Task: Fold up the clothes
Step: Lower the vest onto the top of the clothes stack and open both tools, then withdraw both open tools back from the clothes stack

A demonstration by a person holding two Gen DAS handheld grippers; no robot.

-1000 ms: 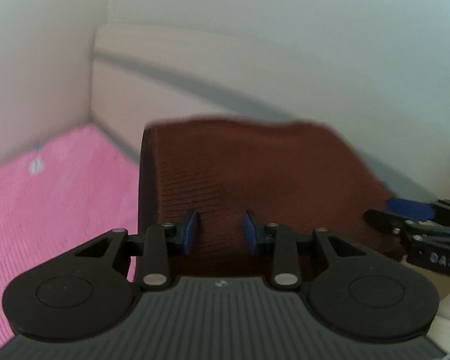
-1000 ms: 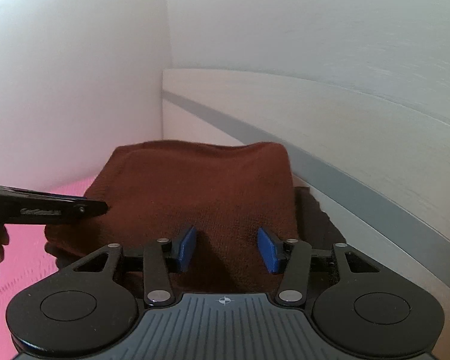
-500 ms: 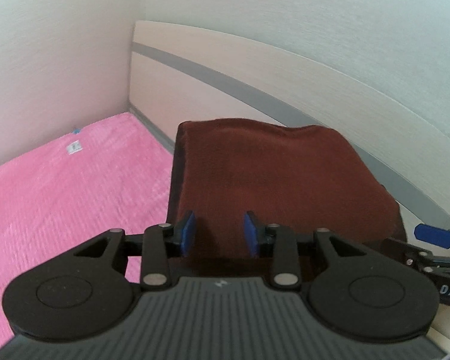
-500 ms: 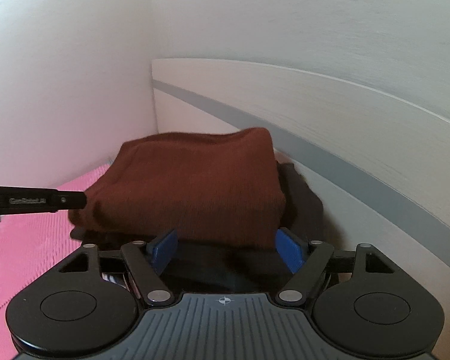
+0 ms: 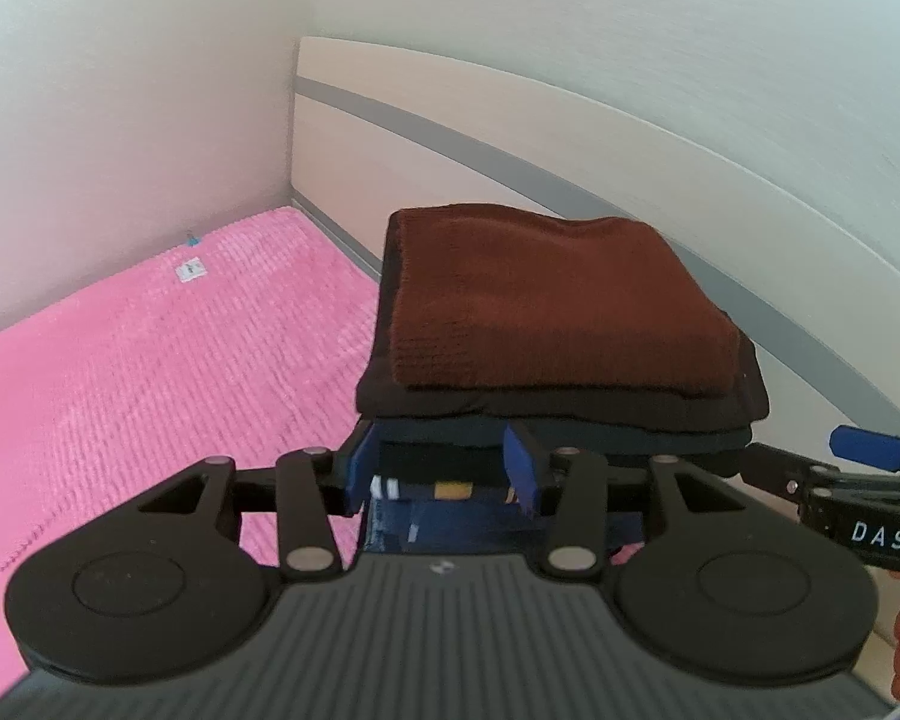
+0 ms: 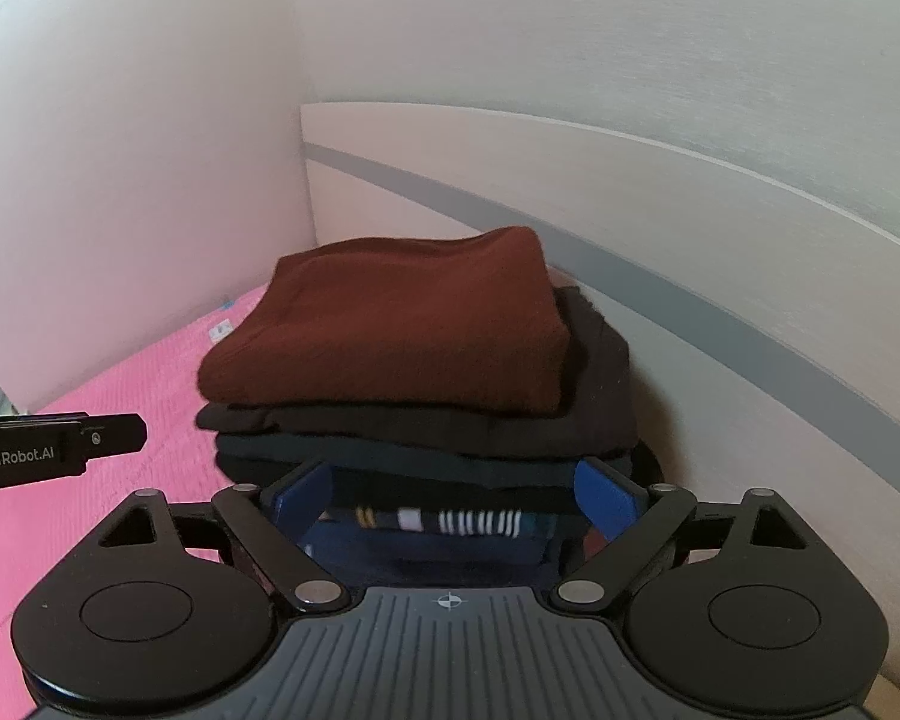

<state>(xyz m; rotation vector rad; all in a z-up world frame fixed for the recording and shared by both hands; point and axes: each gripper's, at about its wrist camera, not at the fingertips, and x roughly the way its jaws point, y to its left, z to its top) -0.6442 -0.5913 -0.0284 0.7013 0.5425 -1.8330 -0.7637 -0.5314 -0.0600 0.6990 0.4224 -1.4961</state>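
— What covers the bed (image 5: 150, 372)?
— A pink ribbed blanket, small white label near the wall.
— And on it?
— A stack of folded clothes (image 5: 546, 396) against the headboard (image 5: 630, 144), brown sweater (image 5: 546, 306) topmost.

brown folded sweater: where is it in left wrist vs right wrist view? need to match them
Left wrist: brown sweater tops the stack of clothes, right of centre, above the left gripper.
Right wrist: brown sweater tops the same stack, centre, slightly left, above the right gripper.
Shared landmark: the grey stripe on the headboard running behind the stack in both views.
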